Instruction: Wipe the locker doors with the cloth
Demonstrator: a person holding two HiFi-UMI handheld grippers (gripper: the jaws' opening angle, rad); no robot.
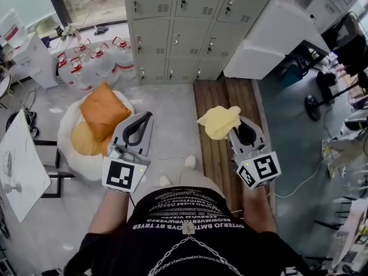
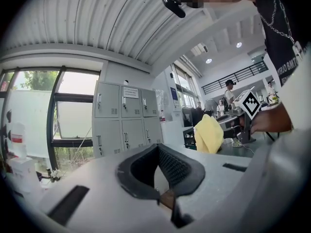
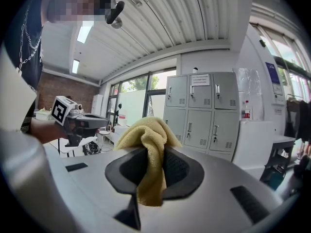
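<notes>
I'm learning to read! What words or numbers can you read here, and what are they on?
Black shirt: white print, upside down, too garbled to read.
Paper notice on the lockers: too small.
Blue wall sign: too small.
Square marker: a pattern, not words.

black T-shirt (image 1: 190, 234), white lettering, neck chain (image 1: 198, 243) | left claw (image 1: 147, 116), right claw (image 1: 241, 130): grey shells, marker cubes
</notes>
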